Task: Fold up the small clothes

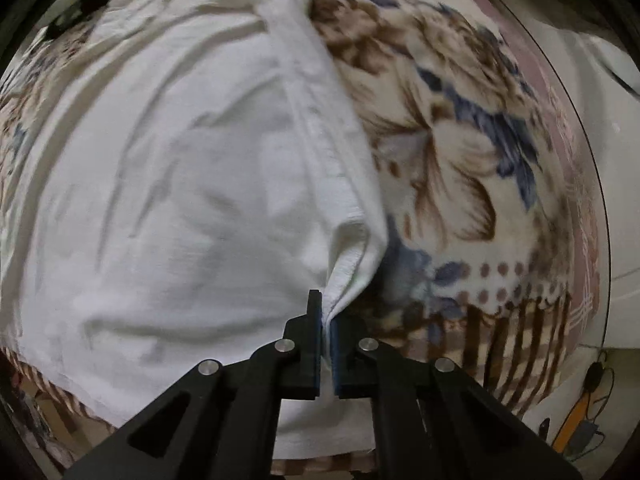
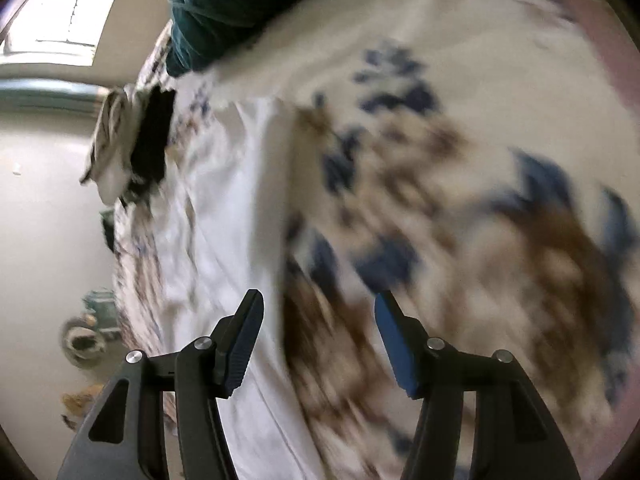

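Note:
A white garment lies spread on a floral blanket and fills the left of the left wrist view. Its hemmed edge runs down the middle. My left gripper is shut on a bunched corner of that edge. In the right wrist view, which is blurred, the white garment lies left of centre on the blanket. My right gripper is open and empty above the garment's edge and the blanket.
A dark teal cloth lies at the far end of the blanket. Striped and black clothes hang at the blanket's left edge. The blanket's edge drops to a pale floor with a cable.

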Available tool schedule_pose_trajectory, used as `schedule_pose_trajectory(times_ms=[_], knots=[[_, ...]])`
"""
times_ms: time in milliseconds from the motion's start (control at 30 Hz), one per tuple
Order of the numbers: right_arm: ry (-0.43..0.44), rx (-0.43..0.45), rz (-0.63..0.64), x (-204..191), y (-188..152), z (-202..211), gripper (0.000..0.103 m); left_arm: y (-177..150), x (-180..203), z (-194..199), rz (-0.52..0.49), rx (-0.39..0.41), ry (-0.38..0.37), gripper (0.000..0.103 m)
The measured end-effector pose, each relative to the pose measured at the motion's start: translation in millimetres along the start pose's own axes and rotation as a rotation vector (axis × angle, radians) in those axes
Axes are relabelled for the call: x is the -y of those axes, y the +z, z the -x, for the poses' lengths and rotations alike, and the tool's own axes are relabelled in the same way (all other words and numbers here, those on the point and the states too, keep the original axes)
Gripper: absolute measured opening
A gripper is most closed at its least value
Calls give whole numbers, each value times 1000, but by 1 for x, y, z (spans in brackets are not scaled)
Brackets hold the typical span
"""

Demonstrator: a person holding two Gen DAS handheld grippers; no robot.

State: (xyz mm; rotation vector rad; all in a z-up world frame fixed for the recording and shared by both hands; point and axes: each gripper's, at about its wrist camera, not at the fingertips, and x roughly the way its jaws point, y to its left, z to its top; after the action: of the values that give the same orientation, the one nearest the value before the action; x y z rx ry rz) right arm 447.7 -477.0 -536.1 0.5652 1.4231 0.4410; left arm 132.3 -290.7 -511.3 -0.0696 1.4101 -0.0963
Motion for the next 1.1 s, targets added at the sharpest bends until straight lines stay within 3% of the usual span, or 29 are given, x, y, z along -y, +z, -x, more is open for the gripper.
schedule_pose_trajectory(times_ms=[167, 200, 233, 267, 300, 433, 600, 733, 900, 1100], knots=[[41, -21, -47, -24, 58, -51, 60, -10, -28, 23, 65, 29, -29, 1], [41, -22, -54, -26, 63, -57, 50, -13, -30, 27, 77, 38, -37, 1], [35, -16, -59, -31, 70, -63, 21, -15, -33, 34, 85, 50, -43, 1], [1, -10, -57, -37, 73, -65, 8, -18, -36, 40, 93, 61, -52, 1], [-19, 0, -56, -42, 74, -65, 6, -20, -41, 47, 108, 71, -64, 1], [-49, 19, 3, -72, 74, -49, 5, -21, -70, 79, 152, 119, -99, 1], [-98, 24, 111, -138, 71, -31, 5, -11, -104, 106, 202, 189, -108, 1], [-124, 32, 178, -195, 69, -36, 5, -13, -165, 122, 281, 214, -98, 1], [-202, 36, 229, -277, 68, -82, 4, -19, -246, 117, 381, 206, -73, 1], [-350, -10, 287, -353, 64, -182, 4, -26, -330, 89, 452, 153, -88, 1]])
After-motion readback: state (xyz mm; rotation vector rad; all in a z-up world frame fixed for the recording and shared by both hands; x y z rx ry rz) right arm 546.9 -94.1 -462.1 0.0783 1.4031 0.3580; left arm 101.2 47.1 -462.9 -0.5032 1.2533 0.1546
